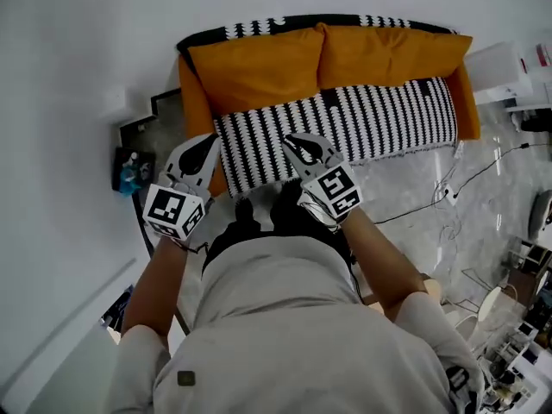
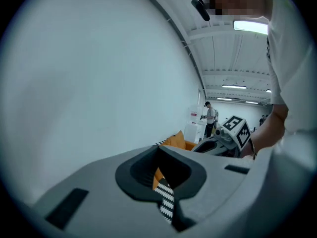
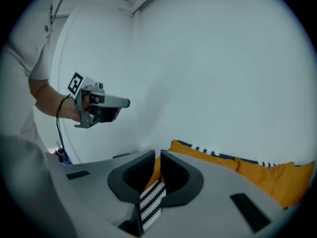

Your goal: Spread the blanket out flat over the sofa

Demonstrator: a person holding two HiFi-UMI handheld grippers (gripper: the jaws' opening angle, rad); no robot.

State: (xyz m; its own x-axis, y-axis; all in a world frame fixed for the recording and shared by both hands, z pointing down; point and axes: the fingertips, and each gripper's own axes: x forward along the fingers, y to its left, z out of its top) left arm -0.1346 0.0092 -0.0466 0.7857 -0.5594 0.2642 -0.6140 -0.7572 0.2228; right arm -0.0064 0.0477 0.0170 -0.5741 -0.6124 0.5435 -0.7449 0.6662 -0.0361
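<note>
bright even light, ceiling strip lights (image 2: pixel 250 27) glaring, fisheye bending at edges, dark vignetted corners

An orange sofa (image 1: pixel 259 72) stands against a white wall (image 1: pixel 78 33), with a black-and-white blanket (image 1: pixel 362 119) across its seat. The left gripper (image 1: pixel 207 141) and right gripper (image 1: pixel 298 141) touch the blanket's near edge, well apart.
</note>
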